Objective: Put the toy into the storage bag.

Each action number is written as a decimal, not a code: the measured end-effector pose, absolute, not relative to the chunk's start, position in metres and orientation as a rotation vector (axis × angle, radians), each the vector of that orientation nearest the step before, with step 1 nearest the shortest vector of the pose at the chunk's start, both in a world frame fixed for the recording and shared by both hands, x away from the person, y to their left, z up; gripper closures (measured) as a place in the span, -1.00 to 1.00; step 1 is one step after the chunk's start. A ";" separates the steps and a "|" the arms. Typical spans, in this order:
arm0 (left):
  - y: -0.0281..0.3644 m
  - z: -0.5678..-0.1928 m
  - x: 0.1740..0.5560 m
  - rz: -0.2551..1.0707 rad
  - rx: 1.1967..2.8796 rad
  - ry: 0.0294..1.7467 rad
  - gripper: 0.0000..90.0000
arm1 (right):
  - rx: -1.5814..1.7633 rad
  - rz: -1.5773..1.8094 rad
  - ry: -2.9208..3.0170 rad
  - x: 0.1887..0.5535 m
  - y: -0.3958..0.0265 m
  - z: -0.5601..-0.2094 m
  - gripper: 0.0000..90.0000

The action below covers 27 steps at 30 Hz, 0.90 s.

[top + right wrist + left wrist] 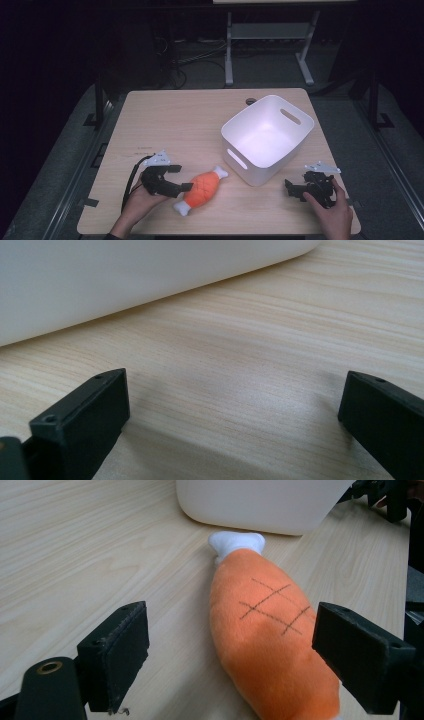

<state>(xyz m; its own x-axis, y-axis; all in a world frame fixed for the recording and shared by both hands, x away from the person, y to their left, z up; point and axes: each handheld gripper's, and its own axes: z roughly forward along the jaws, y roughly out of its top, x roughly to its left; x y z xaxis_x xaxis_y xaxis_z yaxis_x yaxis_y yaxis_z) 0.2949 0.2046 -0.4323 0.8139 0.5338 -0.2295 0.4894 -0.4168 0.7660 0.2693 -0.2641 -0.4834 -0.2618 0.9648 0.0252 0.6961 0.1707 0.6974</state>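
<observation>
Left gripper point(227, 650) spread wide — plush drumstick point(270, 635) lies loose between its fingers point(117, 650), lined up for grasping; right gripper point(232, 425) open, idle beside the white bin point(125, 280).

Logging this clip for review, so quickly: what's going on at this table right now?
A person works at a wooden table with a handheld gripper in each hand. The left gripper is open, its jaws standing either side of an orange plush drumstick lying on the table, with the pads not pressing on it. The right gripper is also open, low over bare wood beside an empty white bin. The toy's white end lies close to the bin's wall.
</observation>
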 end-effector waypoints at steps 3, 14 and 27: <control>0.198 -0.434 0.297 0.050 2.086 0.748 -0.68 | 1.567 0.847 2.028 0.269 -0.264 -0.483 -1.00; 0.175 -0.439 0.302 0.024 2.102 0.710 -0.68 | 1.567 0.847 2.028 0.269 -0.264 -0.483 -1.00; 0.165 -0.453 0.300 0.004 2.158 0.716 -0.69 | 1.567 0.847 2.028 0.269 -0.264 -0.483 -1.00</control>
